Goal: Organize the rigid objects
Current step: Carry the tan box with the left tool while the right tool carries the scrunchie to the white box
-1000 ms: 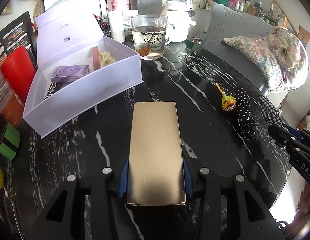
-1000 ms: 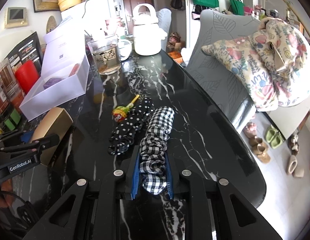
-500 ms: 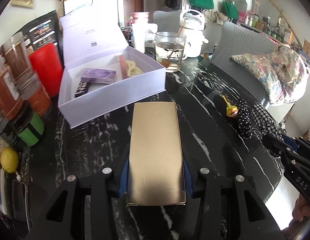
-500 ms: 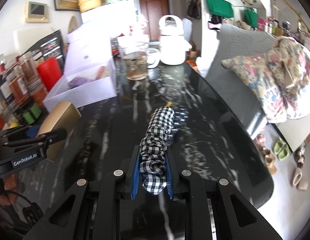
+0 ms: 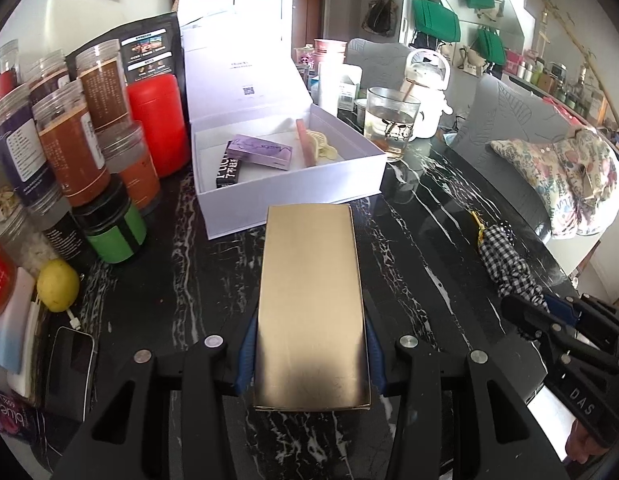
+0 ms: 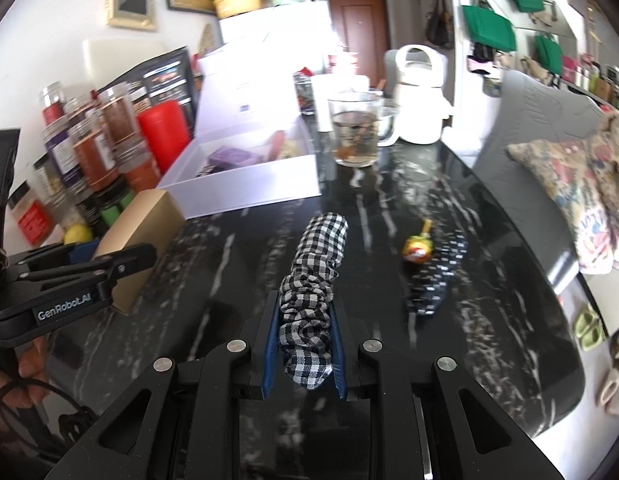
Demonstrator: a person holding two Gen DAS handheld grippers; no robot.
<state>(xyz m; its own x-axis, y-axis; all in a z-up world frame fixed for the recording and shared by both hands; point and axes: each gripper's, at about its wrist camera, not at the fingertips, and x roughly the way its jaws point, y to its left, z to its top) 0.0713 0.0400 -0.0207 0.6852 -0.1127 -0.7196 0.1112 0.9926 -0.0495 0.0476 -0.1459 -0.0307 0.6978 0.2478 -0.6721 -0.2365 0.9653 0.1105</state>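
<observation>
The left claw (image 5: 309, 344) is clenched on a flat gold box (image 5: 311, 304), its blue pads pressing the long sides near the box's rear end. The box sticks out forward over the black marble table (image 5: 413, 272), its far end pointing at the front wall of the open white box (image 5: 293, 196). Seen from the right, the gold box (image 6: 137, 236) sits up off the table in the left claw (image 6: 105, 268), with a hand (image 6: 17, 376) under the handle.

The right claw (image 6: 305, 344) is clamped on a checked scrunchie (image 6: 313, 284), which is bunched between the pads and stretches forward above the table. From the left view the scrunchie (image 5: 505, 256) and the right claw (image 5: 537, 316) are off to the right of the gold box, well apart from it.

Inside the white box lie a purple carton (image 5: 259, 151), a dark carton (image 5: 229, 170), a pink stick (image 5: 305, 142) and a yellow hair clip (image 5: 323, 148). Its lid (image 5: 237, 72) stands open behind it.

On the table to the right lie a lollipop (image 6: 417, 246) and, just beside it, a dotted scrunchie (image 6: 437, 276). A glass mug (image 5: 391, 122) stands past the white box's right corner, a white kettle (image 5: 427, 92) behind it. Jars (image 5: 69, 148) crowd the left side, with a lemon (image 5: 57, 285) and a phone (image 5: 69, 372) nearer.
</observation>
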